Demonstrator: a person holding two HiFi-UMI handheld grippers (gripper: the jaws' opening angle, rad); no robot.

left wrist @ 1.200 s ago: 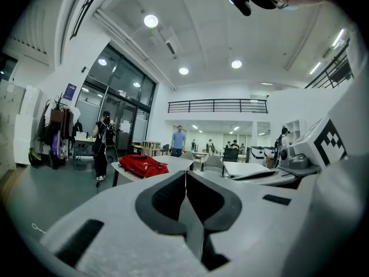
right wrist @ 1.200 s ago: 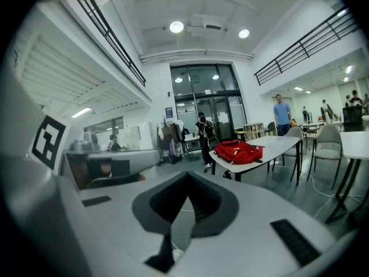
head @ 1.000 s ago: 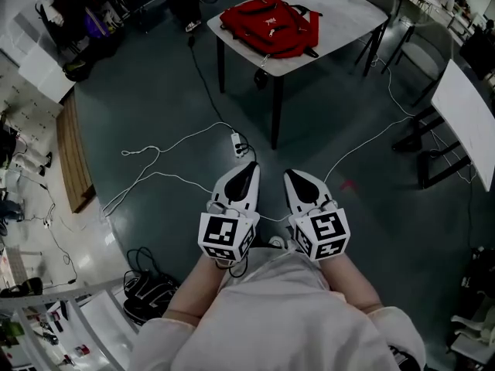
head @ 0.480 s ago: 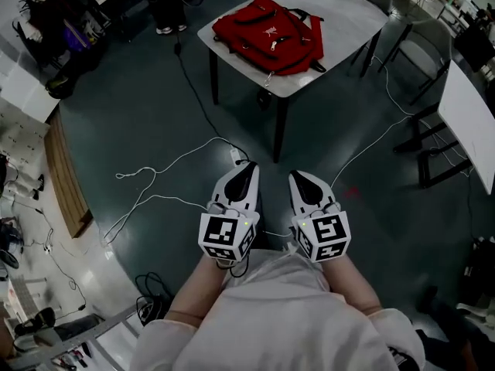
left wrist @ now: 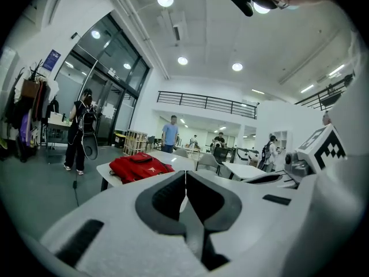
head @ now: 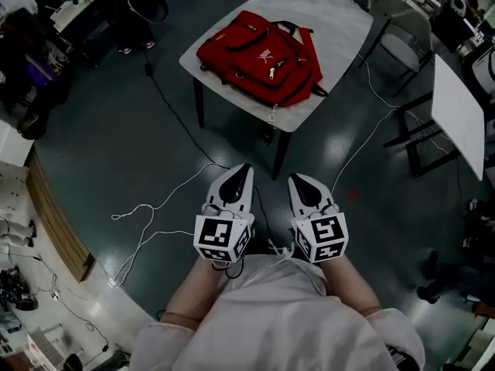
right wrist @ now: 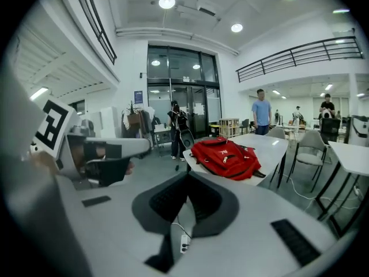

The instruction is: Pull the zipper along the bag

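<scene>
A red backpack (head: 259, 55) lies flat on a white marble-topped table (head: 340, 14), a few steps ahead of me. It also shows in the left gripper view as the backpack (left wrist: 140, 167) and in the right gripper view as the backpack (right wrist: 225, 156). A pale zipper pull (head: 273, 70) lies on its front. My left gripper (head: 241, 168) and right gripper (head: 295, 179) are held side by side close to my body, over the dark floor and well short of the table. Both are shut with nothing between their jaws, as the left gripper (left wrist: 185, 176) and right gripper (right wrist: 187, 179) show in their own views.
White cables (head: 155, 207) trail over the floor between me and the table. A chair (head: 402, 49) and a second white table (head: 456, 114) stand to the right. A wooden bench (head: 50, 215) lies at the left. People stand far back, one (left wrist: 78, 128) near the glass doors.
The table and backpack have come nearer and lower in the head view as I walk toward them. Both grippers stay shut and side by side at my body.
</scene>
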